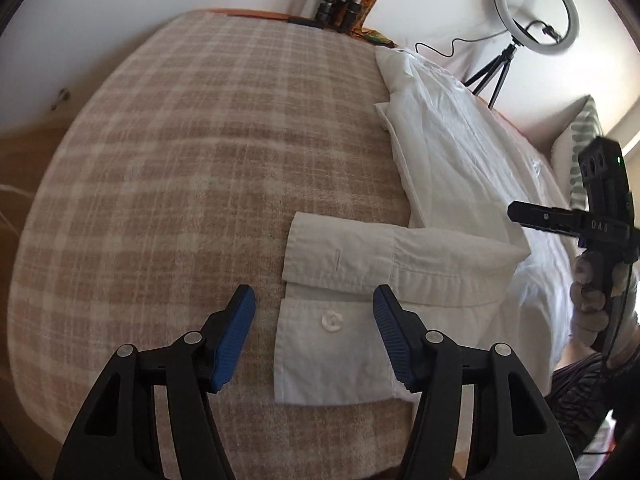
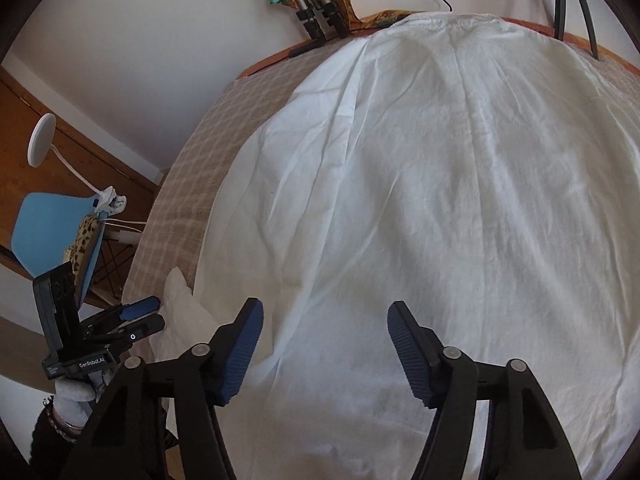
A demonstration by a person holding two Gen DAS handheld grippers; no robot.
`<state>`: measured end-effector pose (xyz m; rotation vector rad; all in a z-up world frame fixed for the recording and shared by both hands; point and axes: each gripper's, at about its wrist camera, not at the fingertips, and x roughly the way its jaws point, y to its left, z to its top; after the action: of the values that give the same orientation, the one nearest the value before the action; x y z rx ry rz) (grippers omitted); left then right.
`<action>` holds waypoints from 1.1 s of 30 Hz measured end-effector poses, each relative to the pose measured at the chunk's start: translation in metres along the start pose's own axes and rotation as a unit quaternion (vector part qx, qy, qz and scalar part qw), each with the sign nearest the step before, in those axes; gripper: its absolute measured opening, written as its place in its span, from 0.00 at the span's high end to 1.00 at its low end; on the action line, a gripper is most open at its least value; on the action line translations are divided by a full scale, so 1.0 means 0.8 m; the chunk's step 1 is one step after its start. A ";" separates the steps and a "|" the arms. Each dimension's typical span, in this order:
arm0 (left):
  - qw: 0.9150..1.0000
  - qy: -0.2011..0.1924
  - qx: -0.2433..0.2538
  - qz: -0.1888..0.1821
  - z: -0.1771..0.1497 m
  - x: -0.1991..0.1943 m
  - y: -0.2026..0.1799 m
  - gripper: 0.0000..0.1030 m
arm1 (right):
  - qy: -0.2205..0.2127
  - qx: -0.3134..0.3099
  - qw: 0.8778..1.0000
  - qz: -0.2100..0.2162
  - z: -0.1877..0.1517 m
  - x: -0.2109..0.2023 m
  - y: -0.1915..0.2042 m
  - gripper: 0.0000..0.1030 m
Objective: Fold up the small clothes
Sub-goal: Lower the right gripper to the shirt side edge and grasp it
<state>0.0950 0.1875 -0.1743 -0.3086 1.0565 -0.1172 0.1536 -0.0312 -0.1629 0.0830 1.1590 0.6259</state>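
Observation:
A white shirt (image 1: 452, 152) lies on a beige plaid blanket (image 1: 200, 152). One sleeve is folded across, its buttoned cuff (image 1: 332, 356) nearest me, and a second cuff layer (image 1: 340, 256) sits just beyond. My left gripper (image 1: 314, 292) hovers open over the buttoned cuff, with a blue pad on either side and neither pressing it. In the right wrist view the shirt's broad body (image 2: 440, 200) fills the frame. My right gripper (image 2: 326, 304) stands open above its near part with nothing held. Each gripper also shows in the other's view: the right gripper (image 1: 560, 220) and the left gripper (image 2: 154, 314).
A ring light on a tripod (image 1: 536, 12) stands behind the bed's far right corner, with folded tripod legs (image 1: 340, 8) against the wall. A patterned pillow (image 1: 580, 148) lies at the right. A blue chair (image 2: 56, 232) stands left of the bed. A gloved hand (image 1: 592, 300) holds the right gripper.

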 end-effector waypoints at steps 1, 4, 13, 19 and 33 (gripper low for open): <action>1.000 -0.003 0.012 0.004 0.001 0.002 -0.005 0.63 | 0.004 -0.001 1.000 0.001 0.001 0.005 0.000 0.45; 1.000 0.004 0.004 -0.017 0.006 0.007 -0.004 0.95 | 0.006 -0.004 1.000 0.001 0.004 0.015 0.001 0.63; 0.988 -0.082 0.106 -0.079 -0.014 -0.083 -0.080 0.97 | -0.014 -0.021 1.000 -0.013 0.007 -0.001 -0.001 0.96; 0.965 -0.070 0.231 -0.106 -0.063 -0.103 -0.158 0.97 | -0.010 -0.027 0.999 -0.031 -0.001 -0.003 -0.012 0.96; 0.973 0.006 0.184 -0.141 -0.093 -0.085 -0.140 0.86 | -0.051 -0.140 0.989 -0.005 0.027 -0.044 0.084 0.49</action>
<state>0.0026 0.0831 -0.1170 -0.1191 0.9760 -0.5655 0.1355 0.0123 -0.0993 -0.1295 0.9637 0.7610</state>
